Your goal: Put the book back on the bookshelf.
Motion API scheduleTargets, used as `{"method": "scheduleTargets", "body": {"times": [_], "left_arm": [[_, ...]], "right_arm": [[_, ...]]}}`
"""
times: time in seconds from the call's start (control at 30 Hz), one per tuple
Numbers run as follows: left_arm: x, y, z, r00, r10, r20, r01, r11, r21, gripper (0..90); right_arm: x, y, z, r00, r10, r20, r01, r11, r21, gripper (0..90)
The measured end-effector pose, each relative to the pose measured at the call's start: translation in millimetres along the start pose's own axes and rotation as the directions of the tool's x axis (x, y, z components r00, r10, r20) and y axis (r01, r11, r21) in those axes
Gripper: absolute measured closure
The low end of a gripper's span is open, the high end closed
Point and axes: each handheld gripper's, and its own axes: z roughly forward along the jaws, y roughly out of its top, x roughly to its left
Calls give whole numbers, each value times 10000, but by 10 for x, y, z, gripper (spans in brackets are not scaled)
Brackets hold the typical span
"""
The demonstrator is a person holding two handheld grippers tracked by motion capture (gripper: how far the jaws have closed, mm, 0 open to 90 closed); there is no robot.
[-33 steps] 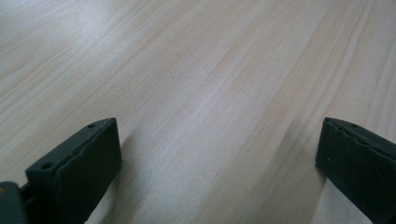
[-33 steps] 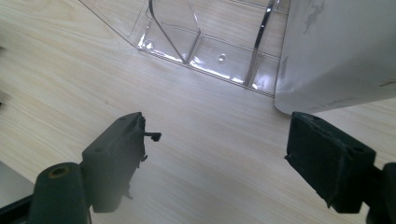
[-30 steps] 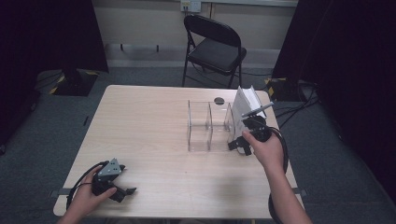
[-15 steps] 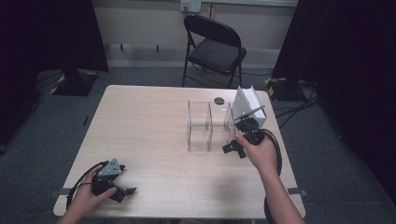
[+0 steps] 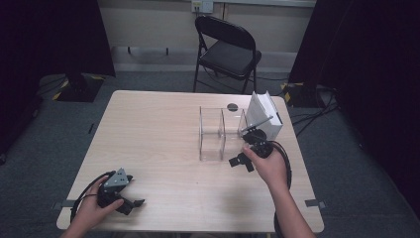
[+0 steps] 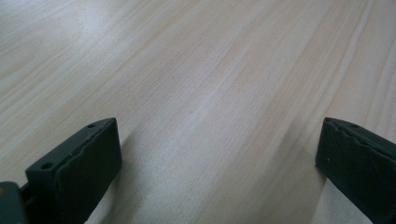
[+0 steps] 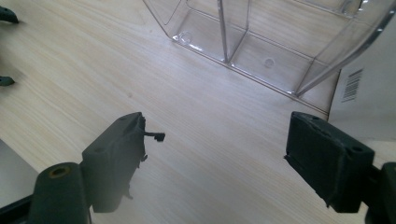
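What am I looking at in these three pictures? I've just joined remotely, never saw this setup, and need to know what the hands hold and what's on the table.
A person sits at a wooden table with a hand-held two-jaw tool in each hand, no robot arm. The high view looks down from above the person. The left gripper rests near the table's near left corner. The right gripper sits just in front of a clear plastic organizer with upright dividers. A white box leans at the organizer's right side.

The other two pictures come from cameras riding on the tools, looking along their black jaws. In the left gripper view the jaws stand wide apart over bare wood. In the right gripper view the jaws are also open and empty, with the organizer ahead and the box's barcode label at the right edge. Nothing is held.
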Motion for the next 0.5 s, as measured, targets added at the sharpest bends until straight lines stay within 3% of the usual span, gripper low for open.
{"method": "scheduleTargets", "body": {"times": [0.5], "left_arm": [[1, 1, -1, 10000, 14, 7, -14, 10000, 19, 0]], "right_arm": [[136, 1, 144, 9988, -425, -249, 429, 9989, 165, 190]]}}
